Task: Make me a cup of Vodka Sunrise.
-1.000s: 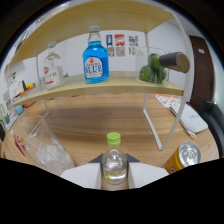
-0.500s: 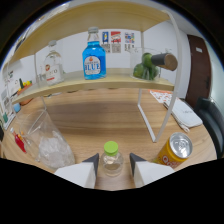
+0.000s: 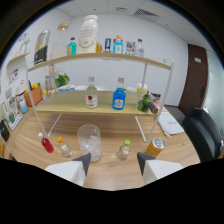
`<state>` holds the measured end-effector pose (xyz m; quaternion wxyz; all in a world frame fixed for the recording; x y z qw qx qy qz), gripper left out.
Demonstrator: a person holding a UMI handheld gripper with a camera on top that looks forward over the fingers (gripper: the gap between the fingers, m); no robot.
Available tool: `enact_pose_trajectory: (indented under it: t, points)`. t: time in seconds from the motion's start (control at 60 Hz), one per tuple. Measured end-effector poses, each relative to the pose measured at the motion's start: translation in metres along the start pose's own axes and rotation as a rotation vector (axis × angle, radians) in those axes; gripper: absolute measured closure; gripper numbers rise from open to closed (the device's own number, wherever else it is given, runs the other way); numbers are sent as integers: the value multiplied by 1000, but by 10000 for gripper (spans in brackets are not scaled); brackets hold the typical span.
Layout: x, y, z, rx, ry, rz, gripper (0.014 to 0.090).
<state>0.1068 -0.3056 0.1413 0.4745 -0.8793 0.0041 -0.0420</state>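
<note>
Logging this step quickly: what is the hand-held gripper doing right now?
Hand-held gripper: open, holding nothing; the green-capped bottle stands on the table just beyond its fingers.

Raised forward view over table (image 3: 115, 172)

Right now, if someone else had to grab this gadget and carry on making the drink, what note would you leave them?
Gripper: fingers open, holding nothing.
On the table beyond the fingers: clear cup with what looks like ice, small green-capped bottle beside it, orange can further along, red bottle and orange-capped bottle on the other side.
On the shelf behind: clear red-labelled bottle, blue bottle.
Done: cup looks iced; no coloured liquid visible in it.
Left: probably all the pouring.
</note>
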Motion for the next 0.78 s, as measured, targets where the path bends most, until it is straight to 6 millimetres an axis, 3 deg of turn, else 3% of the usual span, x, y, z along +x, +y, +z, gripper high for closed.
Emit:
enact_pose_trajectory:
  t: [0.167,0.367,0.783]
  points:
    - [-29,4,-25,-7,-11,-18,183]
    - [-53,8,-36,-13,-23,-14,186]
    - [-65,11,-42,-24,-13,4,187]
